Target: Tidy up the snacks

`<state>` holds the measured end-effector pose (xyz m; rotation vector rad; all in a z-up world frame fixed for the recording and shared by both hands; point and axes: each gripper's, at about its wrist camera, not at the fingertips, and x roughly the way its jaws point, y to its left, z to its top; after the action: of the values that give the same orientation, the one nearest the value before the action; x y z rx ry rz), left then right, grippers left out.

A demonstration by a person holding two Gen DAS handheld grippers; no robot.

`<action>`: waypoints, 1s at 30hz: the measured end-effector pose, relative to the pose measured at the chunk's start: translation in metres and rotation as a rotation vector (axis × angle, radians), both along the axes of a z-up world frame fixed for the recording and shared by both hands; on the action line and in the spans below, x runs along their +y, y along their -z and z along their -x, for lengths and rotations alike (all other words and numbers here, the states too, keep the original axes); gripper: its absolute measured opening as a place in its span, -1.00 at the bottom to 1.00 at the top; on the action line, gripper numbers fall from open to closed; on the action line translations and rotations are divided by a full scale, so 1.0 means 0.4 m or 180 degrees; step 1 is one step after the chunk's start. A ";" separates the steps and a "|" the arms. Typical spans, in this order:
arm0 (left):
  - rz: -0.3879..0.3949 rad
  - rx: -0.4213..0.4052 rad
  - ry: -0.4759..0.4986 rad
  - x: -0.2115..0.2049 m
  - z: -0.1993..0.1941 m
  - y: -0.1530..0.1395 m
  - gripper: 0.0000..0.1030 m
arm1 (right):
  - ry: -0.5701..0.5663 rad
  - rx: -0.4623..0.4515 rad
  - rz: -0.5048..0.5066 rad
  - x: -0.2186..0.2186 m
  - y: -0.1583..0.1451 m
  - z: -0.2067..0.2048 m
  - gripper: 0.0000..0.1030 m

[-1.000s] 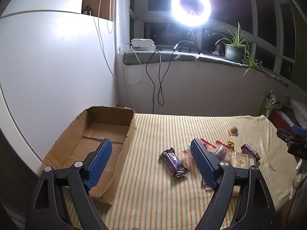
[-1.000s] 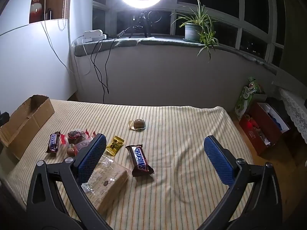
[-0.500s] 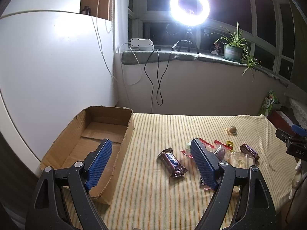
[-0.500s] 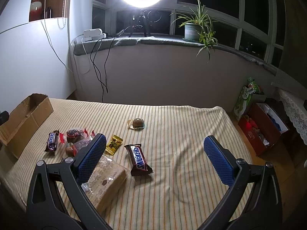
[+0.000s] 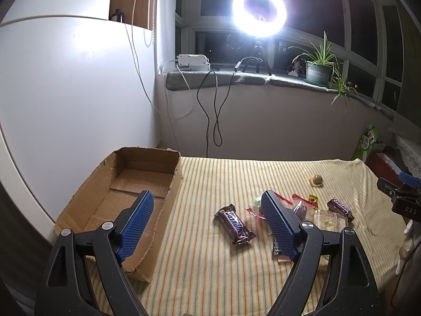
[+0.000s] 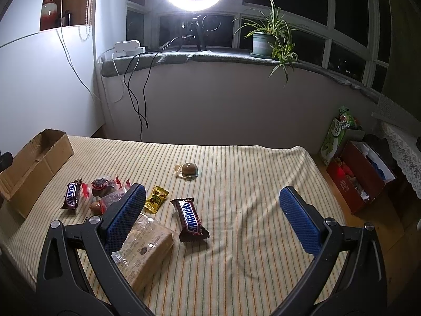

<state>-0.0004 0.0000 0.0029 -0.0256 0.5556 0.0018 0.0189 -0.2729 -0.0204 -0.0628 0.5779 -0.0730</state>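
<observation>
An empty cardboard box (image 5: pixel 126 192) (image 6: pixel 36 158) lies at the left of the striped cloth. Snacks are scattered to its right: one Snickers bar (image 5: pixel 235 225) (image 6: pixel 71 194), a second Snickers bar (image 6: pixel 191 216) (image 5: pixel 339 208), a yellow packet (image 6: pixel 156 199), a clear-wrapped pastry pack (image 6: pixel 143 252) (image 5: pixel 326 218), red-wrapped candies (image 6: pixel 104 185), and a round brown sweet (image 6: pixel 188 169) (image 5: pixel 315 179). My left gripper (image 5: pixel 208 226) hovers open, its left finger over the box, the right finger beside the first bar. My right gripper (image 6: pixel 214 220) hovers open above the second bar, holding nothing.
A windowsill at the back holds a ring light (image 5: pixel 259 10), a white power box (image 5: pixel 193 60) with hanging cables, and a potted plant (image 6: pixel 265 42). A white panel (image 5: pixel 65 100) stands left. Red box (image 6: pixel 360 173) and green bags (image 6: pixel 338 134) sit on the floor right.
Both grippers have drifted slightly; the views shift a little upward and back. Nothing has been taken hold of and no snack has moved.
</observation>
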 end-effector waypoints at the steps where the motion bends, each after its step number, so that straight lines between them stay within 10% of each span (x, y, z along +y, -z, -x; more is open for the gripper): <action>1: 0.0000 0.0000 0.0002 0.000 0.000 0.000 0.64 | -0.0004 -0.0001 0.0001 0.000 0.000 0.000 1.00; 30: 0.0011 -0.0009 0.0061 -0.010 0.000 0.007 0.63 | -0.0035 0.0048 -0.0024 0.000 0.006 0.009 1.00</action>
<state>-0.0003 -0.0039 0.0000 -0.0238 0.5529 -0.0179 0.0154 -0.2728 -0.0229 -0.0592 0.5928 -0.0596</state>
